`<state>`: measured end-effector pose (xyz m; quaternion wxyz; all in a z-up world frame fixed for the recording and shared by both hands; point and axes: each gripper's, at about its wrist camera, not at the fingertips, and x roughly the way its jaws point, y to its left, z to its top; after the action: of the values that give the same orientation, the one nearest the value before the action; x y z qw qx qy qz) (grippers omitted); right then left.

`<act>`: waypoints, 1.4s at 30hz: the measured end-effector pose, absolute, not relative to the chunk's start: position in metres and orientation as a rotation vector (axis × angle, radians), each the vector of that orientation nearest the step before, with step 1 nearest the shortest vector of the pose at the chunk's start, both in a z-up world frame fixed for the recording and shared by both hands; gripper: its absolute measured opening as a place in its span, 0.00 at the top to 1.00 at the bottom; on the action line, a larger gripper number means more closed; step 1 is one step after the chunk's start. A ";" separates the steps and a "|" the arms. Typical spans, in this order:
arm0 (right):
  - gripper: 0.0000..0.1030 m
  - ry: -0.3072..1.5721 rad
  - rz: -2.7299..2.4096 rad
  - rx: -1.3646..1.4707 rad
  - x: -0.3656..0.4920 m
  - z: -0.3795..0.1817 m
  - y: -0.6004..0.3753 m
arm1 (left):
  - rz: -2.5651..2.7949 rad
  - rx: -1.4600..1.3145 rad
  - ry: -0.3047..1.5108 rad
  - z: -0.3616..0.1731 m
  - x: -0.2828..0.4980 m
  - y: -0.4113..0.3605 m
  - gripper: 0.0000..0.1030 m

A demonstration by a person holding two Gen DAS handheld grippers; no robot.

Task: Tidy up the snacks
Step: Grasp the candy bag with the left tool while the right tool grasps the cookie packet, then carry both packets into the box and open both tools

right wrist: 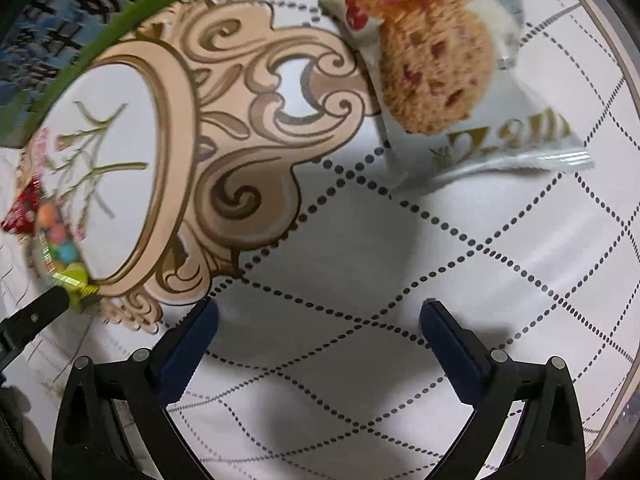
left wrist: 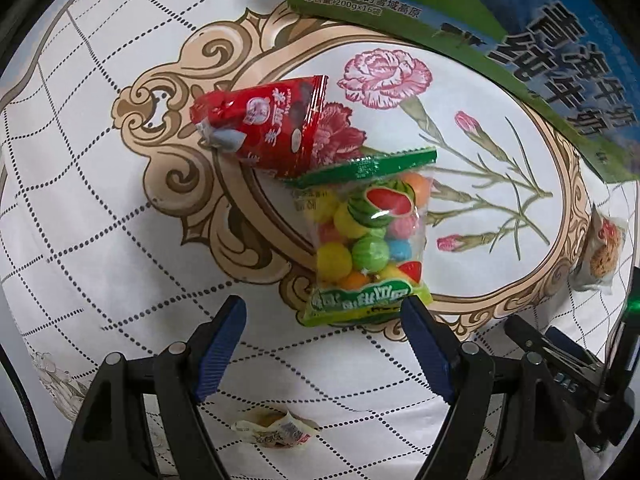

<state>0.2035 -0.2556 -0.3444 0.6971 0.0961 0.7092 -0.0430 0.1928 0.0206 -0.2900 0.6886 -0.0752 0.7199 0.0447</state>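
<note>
Holding coloured balls [left wrist: 370,236] — clear candy bag [left wrist: 366,308].

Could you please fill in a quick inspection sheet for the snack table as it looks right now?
Surface: patterned tablecloth, flat.
Job's things: red snack packet overlapped by the gumball bag; cookie packet lying apart; small candy wrapper.
Clutter: green milk carton box at the edge.
Grippers: left gripper open, over the gumball bag's near end; right gripper open, nothing between its fingers.
Cables: nothing seen.
Surroundings: nothing seen.
</note>
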 end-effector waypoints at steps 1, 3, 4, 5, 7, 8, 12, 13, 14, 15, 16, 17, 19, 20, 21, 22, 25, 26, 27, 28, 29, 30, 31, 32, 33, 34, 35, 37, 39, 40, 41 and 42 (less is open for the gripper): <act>0.00 1.589 -0.102 0.209 0.205 -0.348 -0.255 | 0.098 -0.168 1.615 -0.291 0.195 0.020 0.24; 0.00 1.605 -0.100 0.206 0.208 -0.356 -0.254 | 0.095 -0.169 1.621 -0.293 0.199 0.017 0.24; 0.00 1.622 -0.087 0.197 0.210 -0.357 -0.253 | 0.093 -0.174 1.625 -0.293 0.201 0.016 0.24; 0.00 1.643 -0.070 0.187 0.212 -0.354 -0.252 | 0.090 -0.180 1.629 -0.293 0.204 0.015 0.24; 0.04 1.619 -0.034 0.176 0.211 -0.339 -0.252 | 0.081 -0.199 1.629 -0.293 0.209 0.013 0.24; 0.12 1.563 -0.027 0.170 0.209 -0.321 -0.254 | 0.081 -0.206 1.625 -0.291 0.212 0.013 0.24; 0.13 1.370 -0.066 0.183 0.207 -0.261 -0.276 | 0.078 -0.260 1.623 -0.288 0.222 0.020 0.24; 0.13 1.340 -0.082 0.190 0.210 -0.253 -0.282 | 0.079 -0.270 1.624 -0.289 0.226 0.020 0.24; 0.13 1.315 -0.089 0.190 0.216 -0.247 -0.288 | 0.078 -0.278 1.627 -0.290 0.230 0.022 0.24; 0.13 1.309 -0.100 0.183 0.222 -0.247 -0.292 | 0.078 -0.284 1.635 -0.293 0.235 0.023 0.24; 0.13 1.315 -0.112 0.185 0.229 -0.249 -0.296 | 0.073 -0.287 1.644 -0.296 0.240 0.023 0.24; 0.13 1.323 -0.114 0.196 0.235 -0.253 -0.299 | 0.067 -0.287 1.649 -0.300 0.243 0.023 0.24; 0.13 1.347 -0.115 0.196 0.246 -0.263 -0.301 | 0.053 -0.274 1.649 -0.305 0.250 0.020 0.25; 0.13 1.364 -0.114 0.189 0.252 -0.270 -0.300 | 0.049 -0.265 1.641 -0.305 0.252 0.018 0.34; 0.13 1.375 -0.105 0.189 0.258 -0.274 -0.299 | 0.049 -0.247 1.634 -0.304 0.253 0.016 0.42; 0.14 1.385 -0.105 0.183 0.261 -0.279 -0.297 | 0.046 -0.226 1.629 -0.304 0.254 0.014 0.45; 0.36 1.414 -0.102 0.163 0.267 -0.289 -0.288 | 0.022 -0.194 1.616 -0.299 0.254 0.001 0.52; 0.38 1.416 -0.098 0.168 0.265 -0.290 -0.284 | 0.012 -0.184 1.612 -0.298 0.253 -0.003 0.52; 0.39 1.418 -0.085 0.169 0.260 -0.292 -0.284 | -0.003 -0.165 1.609 -0.295 0.250 -0.013 0.52; 0.42 1.427 -0.067 0.166 0.252 -0.292 -0.276 | -0.015 -0.151 1.606 -0.294 0.248 -0.018 0.52; 0.43 1.438 -0.053 0.165 0.243 -0.292 -0.268 | -0.030 -0.134 1.605 -0.294 0.246 -0.024 0.52; 0.43 1.450 -0.034 0.174 0.237 -0.293 -0.263 | -0.051 -0.110 1.604 -0.294 0.242 -0.033 0.52; 0.44 1.469 -0.004 0.194 0.229 -0.295 -0.255 | -0.064 -0.093 1.603 -0.294 0.239 -0.039 0.52; 0.45 1.486 0.019 0.210 0.222 -0.298 -0.248 | -0.076 -0.074 1.603 -0.295 0.237 -0.045 0.52; 0.46 1.498 0.038 0.218 0.214 -0.299 -0.242 | -0.088 -0.043 1.602 -0.298 0.235 -0.051 0.52; 0.46 1.509 0.055 0.220 0.207 -0.301 -0.236 | -0.095 -0.016 1.600 -0.301 0.234 -0.055 0.52; 0.46 1.520 0.067 0.217 0.201 -0.304 -0.228 | -0.099 0.002 1.597 -0.304 0.235 -0.058 0.51; 0.46 1.523 0.062 0.206 0.192 -0.310 -0.222 | -0.108 0.024 1.596 -0.310 0.238 -0.059 0.50; 0.42 1.527 0.047 0.226 0.185 -0.313 -0.219 | -0.118 0.023 1.599 -0.314 0.241 -0.062 0.50; 0.38 1.537 0.044 0.247 0.183 -0.316 -0.220 | -0.123 0.025 1.602 -0.316 0.242 -0.060 0.50; 0.38 1.542 0.044 0.266 0.180 -0.317 -0.222 | -0.126 0.023 1.604 -0.319 0.243 -0.058 0.48; 0.38 1.542 0.043 0.271 0.176 -0.317 -0.224 | -0.135 0.013 1.608 -0.322 0.245 -0.058 0.47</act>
<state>0.1756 -0.2239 -0.3168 0.7089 0.1222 0.6944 0.0195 0.2455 -0.0578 -0.3217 0.6919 0.0058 0.7195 -0.0604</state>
